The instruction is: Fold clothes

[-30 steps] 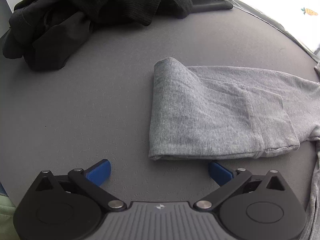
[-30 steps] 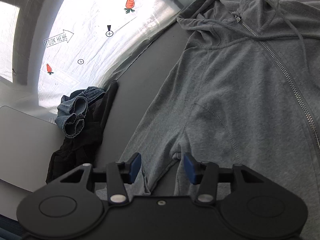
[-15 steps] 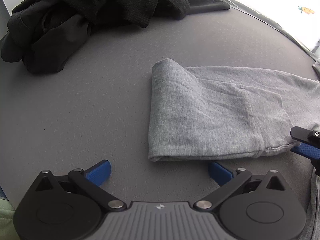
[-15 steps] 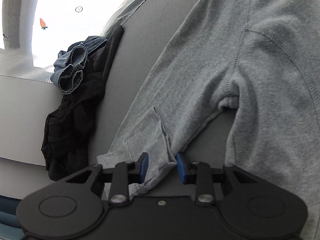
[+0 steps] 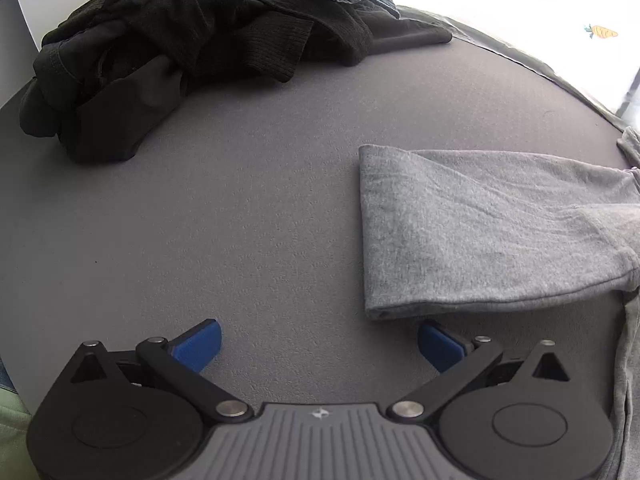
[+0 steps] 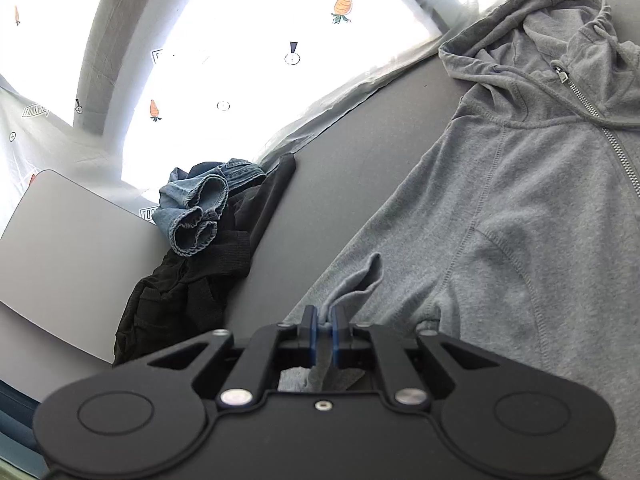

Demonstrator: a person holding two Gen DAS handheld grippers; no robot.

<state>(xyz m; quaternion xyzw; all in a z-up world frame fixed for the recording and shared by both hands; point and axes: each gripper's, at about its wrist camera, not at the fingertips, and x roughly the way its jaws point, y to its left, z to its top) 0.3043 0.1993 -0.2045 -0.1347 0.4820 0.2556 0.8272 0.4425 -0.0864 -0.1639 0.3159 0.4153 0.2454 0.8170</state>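
My left gripper point(image 5: 318, 340) hangs wide open w/ nothing in it, over the grey table point(image 5: 240, 220), just short of the folded sleeve point(image 5: 480, 236). Black clothes point(image 5: 180, 52) piled at far left, denim point(image 6: 198, 210) on top. My right gripper point(image 6: 324, 330) is clamped tight on the sleeve's edge; the grey hoodie point(image 6: 520, 200) lies flat, zipped, to the right.

The sleeve point(image 5: 480, 236) is running off the left wrist view's right edge. The hoodie point(image 6: 532, 216) is getting cropped at the right, and the gripper point(image 6: 324, 330) is hiding the pinched cuff's end.
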